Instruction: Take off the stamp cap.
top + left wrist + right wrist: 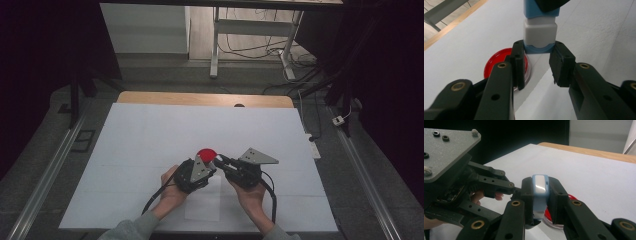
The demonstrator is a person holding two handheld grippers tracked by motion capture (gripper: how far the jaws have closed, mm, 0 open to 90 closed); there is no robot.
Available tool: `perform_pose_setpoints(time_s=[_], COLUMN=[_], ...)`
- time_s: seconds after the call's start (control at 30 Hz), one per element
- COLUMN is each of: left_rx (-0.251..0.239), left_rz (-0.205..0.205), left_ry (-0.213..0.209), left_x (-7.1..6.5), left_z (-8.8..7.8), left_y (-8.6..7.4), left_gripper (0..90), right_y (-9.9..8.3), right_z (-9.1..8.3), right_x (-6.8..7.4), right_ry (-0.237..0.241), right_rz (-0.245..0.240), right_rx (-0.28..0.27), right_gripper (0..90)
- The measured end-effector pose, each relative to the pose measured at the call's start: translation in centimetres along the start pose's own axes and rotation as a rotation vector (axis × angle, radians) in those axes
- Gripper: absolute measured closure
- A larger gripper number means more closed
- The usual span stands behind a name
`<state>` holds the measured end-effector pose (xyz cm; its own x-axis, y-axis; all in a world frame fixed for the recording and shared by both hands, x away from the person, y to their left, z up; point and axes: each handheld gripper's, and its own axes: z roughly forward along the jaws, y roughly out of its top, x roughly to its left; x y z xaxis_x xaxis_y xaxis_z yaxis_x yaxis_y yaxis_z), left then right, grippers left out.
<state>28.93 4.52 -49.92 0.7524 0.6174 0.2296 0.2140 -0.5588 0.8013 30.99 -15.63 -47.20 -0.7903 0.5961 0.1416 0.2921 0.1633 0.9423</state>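
A small blue and white piece point(539, 30) hangs just above the white mat, held between both grippers. My left gripper point(539, 62) is shut on its lower blue end, one pad on each side. My right gripper point(540, 192) is shut on the blue body with its white face point(540, 184) turned up. Under and beside them a round red dish point(206, 154) lies flat on the mat, and it also shows behind the left jaw point(496, 62) and below the right jaws point(560, 221). In the high view the two grippers meet tip to tip at the mat's middle front point(216, 161).
A white mat point(150, 135) covers the wooden table point(200, 98). A paler rectangular sheet point(204, 202) lies on it between the person's forearms. Beyond the table stand a desk frame point(215, 45) and loose cables point(300, 65) on the floor.
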Motion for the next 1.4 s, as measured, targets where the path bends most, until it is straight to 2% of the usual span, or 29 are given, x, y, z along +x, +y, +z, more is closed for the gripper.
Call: perform_pose_setpoints(time_s=[0.2,0.37,0.5,0.53,0.57,0.6,0.63,0.67,0.7,0.8,0.87,0.97,1.23,1.4], left_rx=[0.005,0.019,0.01,0.002,0.024,0.031,0.027,0.027,0.027,0.01,0.016,0.011,0.0,-0.016], left_rz=[0.009,0.064,0.05,0.023,-0.011,-0.042,-0.064,-0.064,-0.031,-0.026,0.008,0.0,0.009,-0.003], left_ry=[0.004,0.041,0.031,0.013,-0.006,-0.027,-0.016,-0.016,0.014,0.014,0.02,0.014,-0.003,-0.012], left_x=[-0.1,-0.4,-0.3,-0.2,0.0,0.3,0.4,0.4,0.4,0.3,0.1,0.3,0.9,1.4], left_z=[0.0,0.1,0.0,0.0,0.2,0.5,0.6,0.6,0.6,0.4,0.3,0.2,-0.5,-1.1], left_y=[0.0,0.0,0.0,-0.1,-0.2,-0.6,-1.1,-1.1,-1.2,-0.9,-0.8,-0.9,-1.0,-1.2], left_gripper=[66.0,66.1,66.1,66.0,66.2,66.2,66.2,66.2,66.2,66.1,66.1,65.9,65.8,65.7], right_y=[0.0,0.0,0.0,0.0,0.0,0.0,0.3,0.3,0.9,0.8,0.7,0.8,0.9,0.8], right_z=[0.0,0.1,0.0,0.0,0.0,-0.3,-0.7,-0.7,-1.3,-1.4,-1.2,-1.2,-1.3,-1.4], right_x=[0.1,0.1,0.0,0.1,0.1,0.1,0.1,0.1,-0.3,-0.4,-0.3,-0.3,-0.6,-0.9], right_ry=[-0.003,0.0,0.002,0.0,-0.001,-0.023,-0.045,-0.045,-0.03,-0.032,-0.025,-0.019,-0.015,-0.017], right_rz=[-0.006,-0.007,-0.004,-0.003,-0.002,-0.015,-0.028,-0.028,-0.011,-0.017,-0.02,-0.022,-0.01,-0.003], right_rx=[0.003,0.009,0.004,-0.004,-0.007,-0.033,-0.054,-0.054,-0.062,-0.063,-0.058,-0.059,-0.057,-0.055], right_gripper=[76.1,76.0,76.1,76.1,76.1,76.1,76.1,76.1,76.1,76.1,76.1,76.0,75.9,75.9])
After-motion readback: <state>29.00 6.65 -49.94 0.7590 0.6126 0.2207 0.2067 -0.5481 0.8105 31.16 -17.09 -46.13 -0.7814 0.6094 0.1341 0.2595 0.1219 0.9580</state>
